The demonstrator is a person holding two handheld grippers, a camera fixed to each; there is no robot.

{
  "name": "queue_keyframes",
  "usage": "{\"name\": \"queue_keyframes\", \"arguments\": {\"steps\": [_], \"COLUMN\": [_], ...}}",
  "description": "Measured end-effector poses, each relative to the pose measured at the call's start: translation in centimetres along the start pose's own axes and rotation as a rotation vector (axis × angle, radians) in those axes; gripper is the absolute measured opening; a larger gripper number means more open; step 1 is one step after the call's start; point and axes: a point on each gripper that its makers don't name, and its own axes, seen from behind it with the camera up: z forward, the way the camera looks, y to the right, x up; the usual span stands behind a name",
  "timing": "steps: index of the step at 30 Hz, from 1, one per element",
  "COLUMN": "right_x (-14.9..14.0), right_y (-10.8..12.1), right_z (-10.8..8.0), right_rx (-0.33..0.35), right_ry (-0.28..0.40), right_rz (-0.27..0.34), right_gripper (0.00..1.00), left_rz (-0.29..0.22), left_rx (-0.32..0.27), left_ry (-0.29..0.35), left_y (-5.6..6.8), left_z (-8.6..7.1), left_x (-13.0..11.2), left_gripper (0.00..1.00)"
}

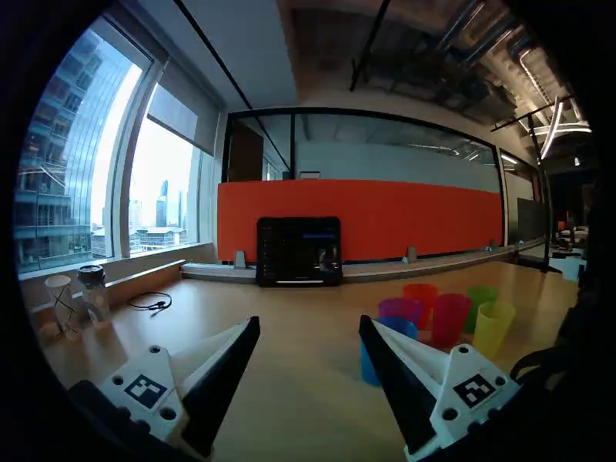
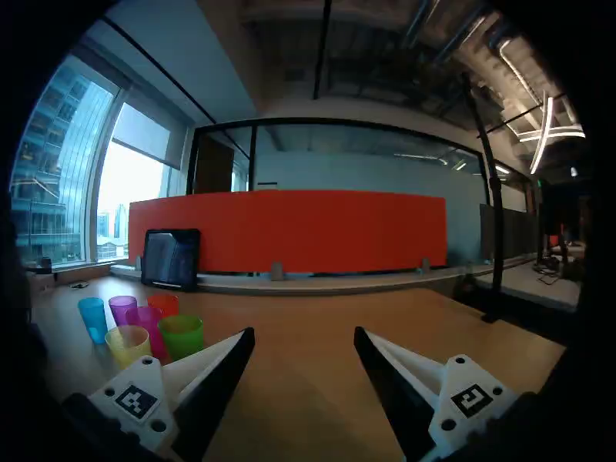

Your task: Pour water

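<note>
Left claw (image 1: 308,319) hangs wide open over the desk (image 1: 308,400), with nothing between its 2 fingers. Just beside its right finger, 6 plastic cups stand upright in a tight cluster. The blue cup (image 1: 369,366) is nearest and partly hidden behind that finger. The purple cup (image 1: 400,309) is right behind it, and further right come the red cup (image 1: 420,296), pink cup (image 1: 450,317), green cup (image 1: 481,299) and yellow cup (image 1: 493,327). From this low angle I cannot tell whether any of them holds water.

Right claw (image 2: 304,331) is spread open too, gripping nothing, and in the right gripper view the 6 cups sit beyond its left finger.

At the far left by the window ledge stand a lidded jar (image 1: 94,294) and a clear glass (image 1: 61,304); their contents are too small to tell. A dark tablet (image 1: 299,250) leans against the orange partition (image 1: 385,215), and a black cable (image 1: 150,302) lies on the desk.
</note>
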Motion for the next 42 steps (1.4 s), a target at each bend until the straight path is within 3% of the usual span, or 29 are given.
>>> {"name": "queue_keyframes", "arguments": {"steps": [30,36,42], "right_x": [-0.2,0.1,1.8], "right_y": [-0.1,-0.2,-0.3], "right_z": [0.0,0.2,0.6], "right_rx": [0.002,0.009,0.017], "right_ry": [0.001,-0.011,-0.010], "right_rz": [-0.004,-0.027,-0.047], "right_gripper": [1.00,1.00,1.00], "left_rz": [0.003,0.030,0.050], "left_rx": [-0.004,-0.008,-0.005], "left_ry": [-0.002,-0.028,-0.034], "left_y": [0.1,0.2,0.2], "left_z": [0.0,0.3,0.6], "left_x": [0.0,-0.2,1.4], "left_gripper": [0.96,0.96,0.96]}}
